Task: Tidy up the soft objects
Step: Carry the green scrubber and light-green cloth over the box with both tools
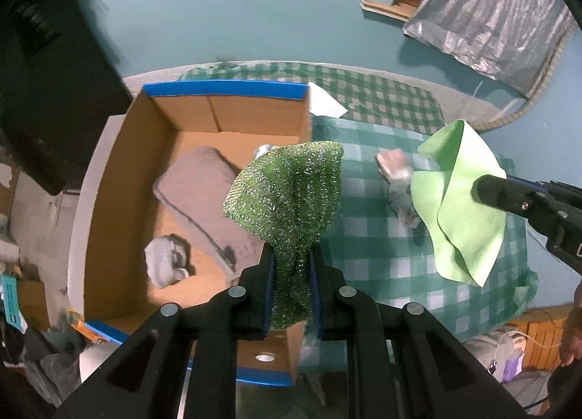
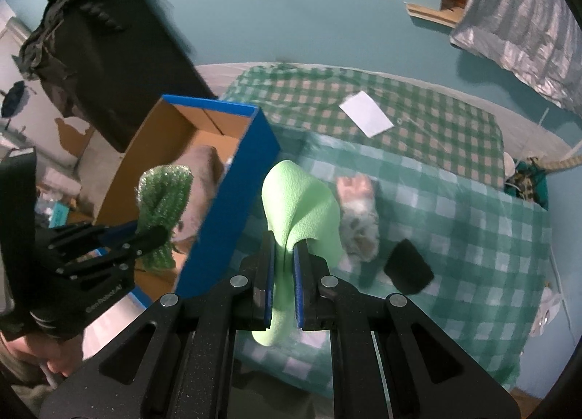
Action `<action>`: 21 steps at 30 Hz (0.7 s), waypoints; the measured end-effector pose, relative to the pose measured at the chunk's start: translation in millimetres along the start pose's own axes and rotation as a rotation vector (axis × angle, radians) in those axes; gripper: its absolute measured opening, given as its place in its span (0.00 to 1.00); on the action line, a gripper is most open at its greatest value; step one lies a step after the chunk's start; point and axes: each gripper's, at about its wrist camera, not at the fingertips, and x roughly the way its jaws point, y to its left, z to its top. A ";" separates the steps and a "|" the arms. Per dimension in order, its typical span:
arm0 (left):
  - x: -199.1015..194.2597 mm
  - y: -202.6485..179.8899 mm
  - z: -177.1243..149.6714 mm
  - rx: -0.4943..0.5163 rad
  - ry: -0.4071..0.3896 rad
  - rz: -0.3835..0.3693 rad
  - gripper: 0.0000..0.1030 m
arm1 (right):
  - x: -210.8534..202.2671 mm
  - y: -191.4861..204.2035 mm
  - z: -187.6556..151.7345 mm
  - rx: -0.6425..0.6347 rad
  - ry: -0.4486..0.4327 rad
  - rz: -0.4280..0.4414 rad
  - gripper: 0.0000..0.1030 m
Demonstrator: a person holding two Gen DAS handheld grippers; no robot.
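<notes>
Glittery green mesh cloth [image 1: 287, 193] hangs pinched in the left gripper [image 1: 291, 273] above a cardboard box [image 1: 120, 179]. Smooth lime cloth [image 2: 298, 200] droops, clamped by the right gripper [image 2: 283, 273], over a checked tablecloth [image 2: 454, 237].

From my left wrist view the glittery green cloth [image 1: 287, 197] covers part of the grey cushion [image 1: 203, 197] in the cardboard box [image 1: 109, 179] — the small item behind its top edge is unreadable. The soft toy [image 2: 358, 215] is smeared by blur; the light green cloth [image 2: 302, 208] hides its left side.
</notes>
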 end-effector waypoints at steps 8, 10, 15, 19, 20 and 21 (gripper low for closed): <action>-4.7 29.0 0.1 -0.054 -0.009 0.026 0.16 | 7.4 30.1 17.9 -0.048 -0.006 0.035 0.08; -5.6 37.3 -0.6 -0.073 -0.011 0.033 0.16 | 9.4 38.1 22.3 -0.063 -0.005 0.046 0.08; -6.2 57.1 -2.3 -0.118 -0.014 0.048 0.16 | 14.8 60.3 35.7 -0.103 -0.007 0.071 0.08; -6.7 71.1 -3.8 -0.151 -0.016 0.058 0.16 | 18.9 76.6 45.3 -0.133 -0.008 0.088 0.08; -6.4 74.4 -4.1 -0.158 -0.016 0.060 0.16 | 20.0 81.3 48.0 -0.140 -0.009 0.093 0.08; -6.3 79.2 -4.5 -0.168 -0.014 0.065 0.16 | 20.6 84.7 49.5 -0.146 -0.010 0.095 0.08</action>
